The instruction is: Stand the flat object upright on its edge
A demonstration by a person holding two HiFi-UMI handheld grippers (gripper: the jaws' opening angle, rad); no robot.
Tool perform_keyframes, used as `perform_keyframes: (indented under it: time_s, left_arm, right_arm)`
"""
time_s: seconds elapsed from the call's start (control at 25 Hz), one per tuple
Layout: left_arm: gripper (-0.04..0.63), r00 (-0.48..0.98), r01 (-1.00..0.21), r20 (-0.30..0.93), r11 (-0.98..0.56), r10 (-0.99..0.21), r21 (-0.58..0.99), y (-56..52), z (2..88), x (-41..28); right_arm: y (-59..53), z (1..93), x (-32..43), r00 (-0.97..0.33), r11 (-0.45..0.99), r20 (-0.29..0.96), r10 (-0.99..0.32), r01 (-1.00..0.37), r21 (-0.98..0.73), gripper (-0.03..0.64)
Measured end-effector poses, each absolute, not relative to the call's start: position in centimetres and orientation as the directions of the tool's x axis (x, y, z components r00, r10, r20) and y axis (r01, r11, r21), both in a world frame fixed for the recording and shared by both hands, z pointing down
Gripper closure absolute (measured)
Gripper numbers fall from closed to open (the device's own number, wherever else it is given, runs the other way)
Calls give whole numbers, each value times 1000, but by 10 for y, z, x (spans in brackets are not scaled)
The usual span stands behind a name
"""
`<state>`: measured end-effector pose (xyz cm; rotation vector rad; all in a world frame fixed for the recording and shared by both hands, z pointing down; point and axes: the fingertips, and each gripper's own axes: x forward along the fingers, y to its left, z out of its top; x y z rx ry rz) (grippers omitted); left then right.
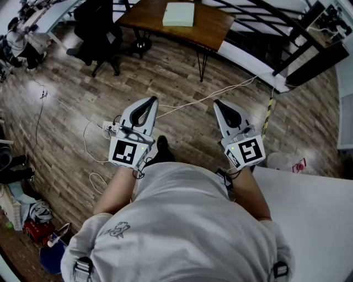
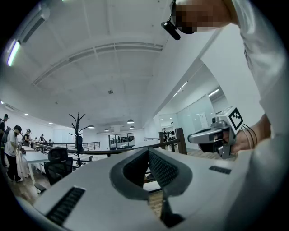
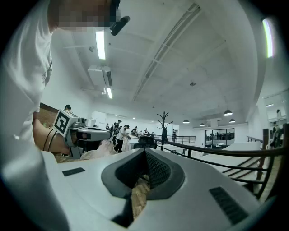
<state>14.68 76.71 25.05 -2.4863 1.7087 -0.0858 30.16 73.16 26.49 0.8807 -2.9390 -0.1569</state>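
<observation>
A pale flat object (image 1: 178, 14) lies flat on a brown wooden table (image 1: 212, 25) at the top of the head view, far ahead of both grippers. I hold my left gripper (image 1: 150, 101) and my right gripper (image 1: 219, 103) level in front of my body, above the wooden floor. Both are shut with nothing between the jaws. In the left gripper view the shut tips (image 2: 148, 151) point into the room, and the right gripper (image 2: 212, 135) shows at the right. The right gripper view shows its shut tips (image 3: 145, 152), with the left gripper (image 3: 88, 131) at the left.
A black office chair (image 1: 96, 33) stands left of the wooden table. Cables and a power strip (image 1: 110, 128) lie on the floor by my feet. A white table (image 1: 320, 209) is at the lower right, a dark railing (image 1: 265, 16) beyond. Bags (image 1: 33, 220) sit at the lower left.
</observation>
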Motion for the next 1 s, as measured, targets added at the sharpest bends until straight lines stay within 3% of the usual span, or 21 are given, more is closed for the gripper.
perform_keyframes:
  time_s: [0.56, 1.0]
  left_arm:
    - [583, 369, -925, -18, -365, -929, -107, 712, 263, 101]
    - [583, 397, -912, -32, -390, -917, -125, 618, 241, -10]
  right_arm:
    - [679, 288, 262, -824, 829, 95, -559, -554, 74, 583]
    - [585, 270, 163, -802, 806, 82, -592, -587, 74, 583]
